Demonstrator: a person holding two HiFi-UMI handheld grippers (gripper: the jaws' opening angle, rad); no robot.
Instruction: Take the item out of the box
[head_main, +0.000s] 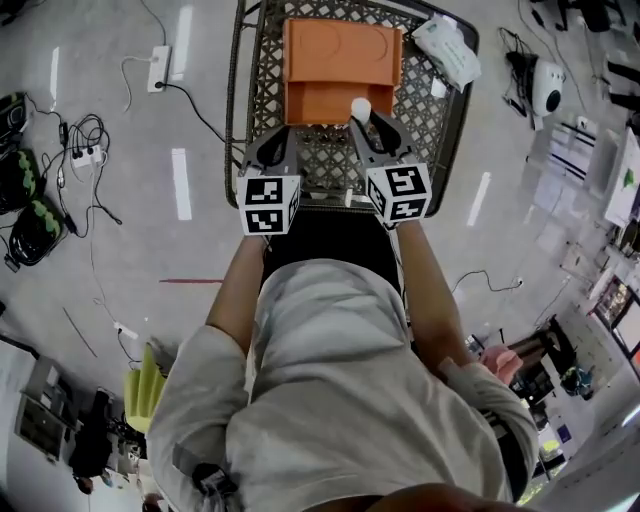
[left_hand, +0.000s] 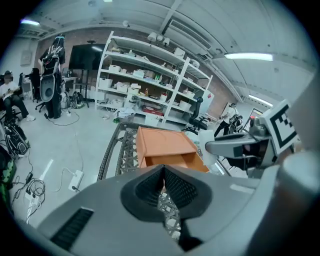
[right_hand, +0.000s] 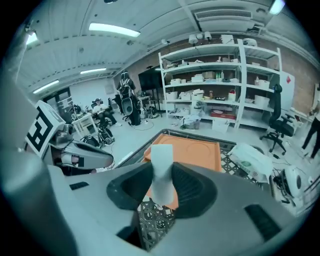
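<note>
An orange box (head_main: 340, 70) lies on a black woven table (head_main: 430, 120), its open side facing me; it also shows in the left gripper view (left_hand: 162, 146) and the right gripper view (right_hand: 192, 150). My right gripper (head_main: 360, 108) is shut on a small white item (head_main: 359, 106), held just outside the box's open front; in its own view the white item (right_hand: 161, 170) stands upright between the jaws. My left gripper (head_main: 281, 140) hovers over the table's near edge, left of the box, shut with nothing in it (left_hand: 163, 186).
A white plastic packet (head_main: 448, 48) lies on the table's far right corner. Cables and a power strip (head_main: 158, 68) lie on the floor to the left. Shelving (right_hand: 225, 85) stands beyond the table.
</note>
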